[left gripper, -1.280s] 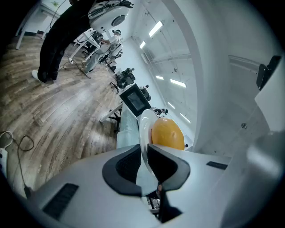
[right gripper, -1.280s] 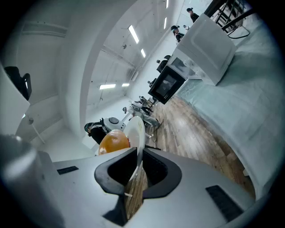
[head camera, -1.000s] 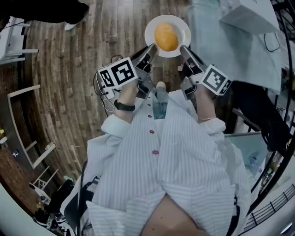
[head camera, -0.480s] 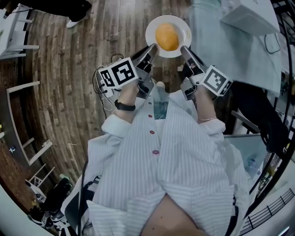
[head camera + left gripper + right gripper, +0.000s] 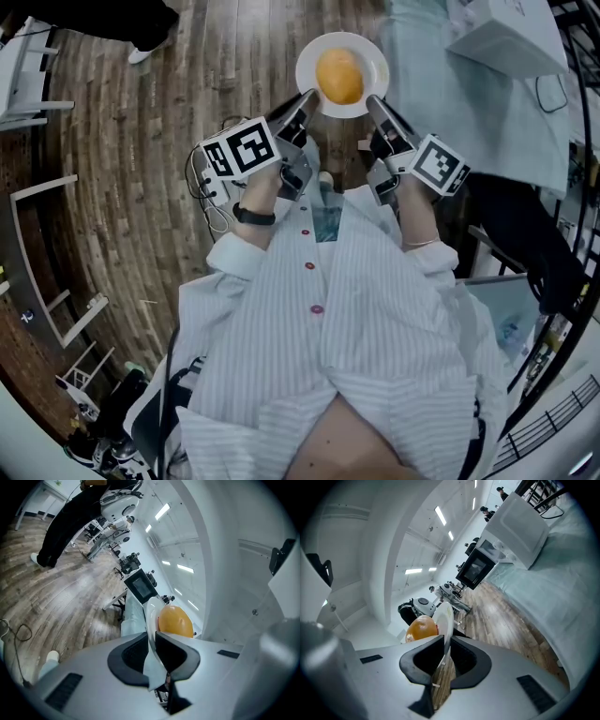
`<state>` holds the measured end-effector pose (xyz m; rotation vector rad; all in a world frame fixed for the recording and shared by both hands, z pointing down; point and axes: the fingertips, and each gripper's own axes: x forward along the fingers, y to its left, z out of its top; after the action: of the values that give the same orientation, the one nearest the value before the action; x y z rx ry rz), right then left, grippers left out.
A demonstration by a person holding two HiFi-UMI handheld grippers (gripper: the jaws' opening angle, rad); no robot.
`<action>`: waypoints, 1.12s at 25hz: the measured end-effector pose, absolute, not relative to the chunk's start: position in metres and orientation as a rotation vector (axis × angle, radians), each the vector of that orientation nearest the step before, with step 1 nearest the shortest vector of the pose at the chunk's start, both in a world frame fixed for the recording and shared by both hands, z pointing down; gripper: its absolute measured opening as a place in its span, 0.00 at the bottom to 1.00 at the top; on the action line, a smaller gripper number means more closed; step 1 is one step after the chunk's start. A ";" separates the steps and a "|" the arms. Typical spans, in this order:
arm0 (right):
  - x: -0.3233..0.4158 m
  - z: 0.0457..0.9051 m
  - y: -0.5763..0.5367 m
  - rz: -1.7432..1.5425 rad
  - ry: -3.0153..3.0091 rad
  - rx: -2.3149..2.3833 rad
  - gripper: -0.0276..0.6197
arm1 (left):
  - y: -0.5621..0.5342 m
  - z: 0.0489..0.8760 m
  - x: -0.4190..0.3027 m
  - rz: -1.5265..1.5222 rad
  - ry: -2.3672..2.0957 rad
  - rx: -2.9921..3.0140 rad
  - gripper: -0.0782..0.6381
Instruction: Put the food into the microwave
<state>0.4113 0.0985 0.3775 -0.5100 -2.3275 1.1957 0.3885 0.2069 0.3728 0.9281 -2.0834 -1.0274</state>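
A white plate (image 5: 371,54) carries a round orange piece of food (image 5: 339,75) and hangs over the wooden floor in front of me. My left gripper (image 5: 310,97) is shut on the plate's near left rim. My right gripper (image 5: 372,97) is shut on its near right rim. In the left gripper view the plate (image 5: 151,612) stands edge-on between the pads of the left gripper (image 5: 152,644), with the food (image 5: 176,620) behind. The right gripper view shows the plate (image 5: 446,617) pinched the same way by the right gripper (image 5: 446,651), with the food (image 5: 421,627) to its left.
A table under a pale green cloth (image 5: 441,89) stands to the right with a white box (image 5: 511,42) on it. A black microwave (image 5: 476,569) sits at that table's far end. A person in dark clothes (image 5: 70,522) stands on the floor at the left, near white frames (image 5: 42,98).
Both grippers and the plate keep their place. Only the floor and the white furniture at the left drift slightly in the head view.
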 end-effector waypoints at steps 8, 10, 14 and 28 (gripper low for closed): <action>0.342 0.387 0.106 1.209 -2.313 -0.474 0.13 | 0.214 0.380 0.314 -1.008 -2.070 0.936 0.17; 0.318 0.385 0.115 1.211 -2.311 -0.486 0.13 | 0.222 0.378 0.290 -1.002 -2.072 0.933 0.17; 0.264 0.379 0.141 1.224 -2.314 -0.521 0.13 | 0.244 0.376 0.237 -0.994 -2.076 0.927 0.17; 0.188 0.392 0.152 1.264 -2.352 -0.407 0.13 | 0.257 0.383 0.151 -0.951 -2.038 1.015 0.17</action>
<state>0.1879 0.1521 0.3922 -0.4069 -2.3515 1.2638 0.1508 0.2570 0.3826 1.0146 -2.0375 -0.9513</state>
